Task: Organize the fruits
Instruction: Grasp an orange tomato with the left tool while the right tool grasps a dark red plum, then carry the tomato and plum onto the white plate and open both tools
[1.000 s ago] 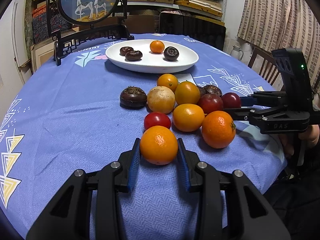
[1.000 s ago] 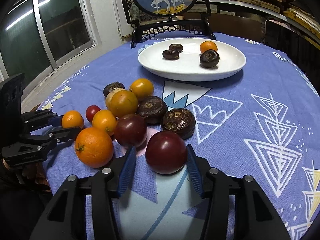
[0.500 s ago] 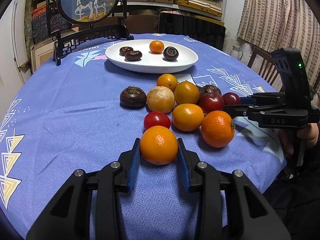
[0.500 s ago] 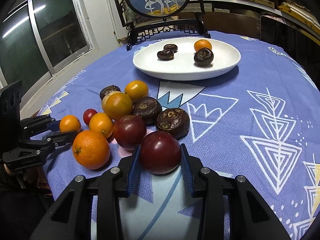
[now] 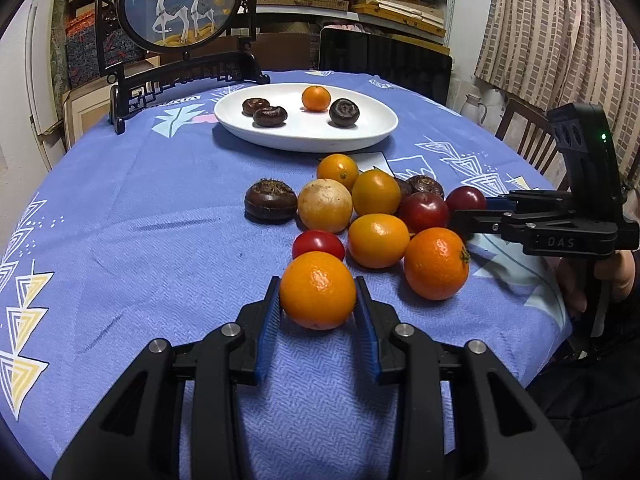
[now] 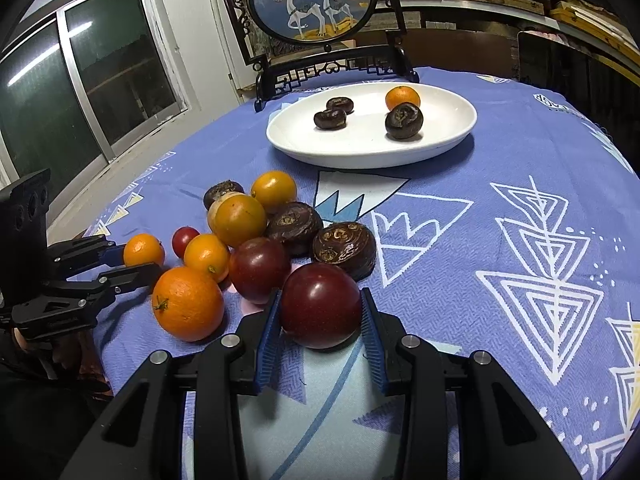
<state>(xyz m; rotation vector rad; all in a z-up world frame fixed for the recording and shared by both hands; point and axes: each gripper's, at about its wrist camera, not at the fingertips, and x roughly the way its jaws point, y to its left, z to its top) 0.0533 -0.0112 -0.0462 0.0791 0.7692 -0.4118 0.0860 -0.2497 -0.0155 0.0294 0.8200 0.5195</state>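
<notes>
My left gripper is shut on a small orange at the near edge of a fruit cluster on the blue tablecloth. My right gripper is shut on a dark red plum at the cluster's other side. The cluster holds a large orange, yellow-orange fruits, a cherry tomato, a second plum and brown water chestnuts. A white plate farther back holds three water chestnuts and a small orange.
A dark framed deer screen stands behind the plate. Chairs stand at the table's far side and right. The table's near edge drops off close to both grippers. A window is off to the left.
My right gripper has closed onto the dark red plum and lifted slightly, the view tilting up. My left gripper stays shut on the small orange, nearly still.
</notes>
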